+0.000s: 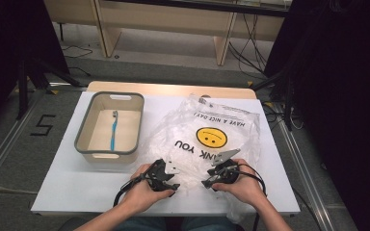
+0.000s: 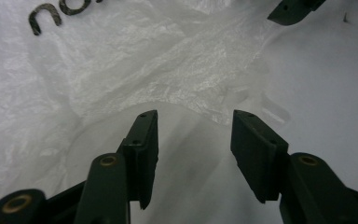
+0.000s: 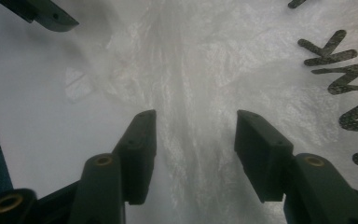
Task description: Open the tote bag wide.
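Both grippers, left gripper (image 2: 195, 122) and right gripper (image 3: 196, 121), half open, empty, at plastic bag (image 1: 212, 130) near edge. Pinch single layer each side, lift apart gently.

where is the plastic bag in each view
High view: bag lies right of centre on the table, near edge between both grippers.
Left gripper view: bag covers the upper left, ahead of the jaws.
Right gripper view: bag runs from the centre to the right.
Shared landmark: the black lettering.
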Demonstrator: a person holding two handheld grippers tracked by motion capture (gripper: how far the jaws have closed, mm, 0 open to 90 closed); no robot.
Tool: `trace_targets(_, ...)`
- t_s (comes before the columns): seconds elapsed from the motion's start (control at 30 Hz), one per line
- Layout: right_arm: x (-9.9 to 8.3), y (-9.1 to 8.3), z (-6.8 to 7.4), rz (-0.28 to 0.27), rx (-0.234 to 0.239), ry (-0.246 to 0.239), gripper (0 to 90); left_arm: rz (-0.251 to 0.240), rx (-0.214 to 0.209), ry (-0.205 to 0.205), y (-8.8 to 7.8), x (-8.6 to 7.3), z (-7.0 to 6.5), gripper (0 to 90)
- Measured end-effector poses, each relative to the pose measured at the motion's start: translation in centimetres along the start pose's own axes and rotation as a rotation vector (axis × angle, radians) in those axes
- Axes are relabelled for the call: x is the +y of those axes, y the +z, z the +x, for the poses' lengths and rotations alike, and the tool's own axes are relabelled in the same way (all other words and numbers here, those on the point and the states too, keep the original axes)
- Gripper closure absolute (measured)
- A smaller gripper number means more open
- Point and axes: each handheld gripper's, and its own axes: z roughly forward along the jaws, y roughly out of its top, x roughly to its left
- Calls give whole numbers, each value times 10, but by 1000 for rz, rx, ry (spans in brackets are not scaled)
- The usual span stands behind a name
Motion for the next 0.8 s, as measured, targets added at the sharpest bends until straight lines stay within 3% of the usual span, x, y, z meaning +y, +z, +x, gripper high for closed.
trace_targets(0.23, 1, 4, -1, 7, 4, 10, 653, -9, -3, -3, 6, 1, -1, 595)
trace_targets(0.53, 0, 4, -1, 2, 9, 26, 840, 2, -4, -13, 11, -1, 2, 607)
trace_targets(0.8, 2, -3, -2, -39, 13, 32, 900, 5, -1, -3, 11, -1, 1, 608)
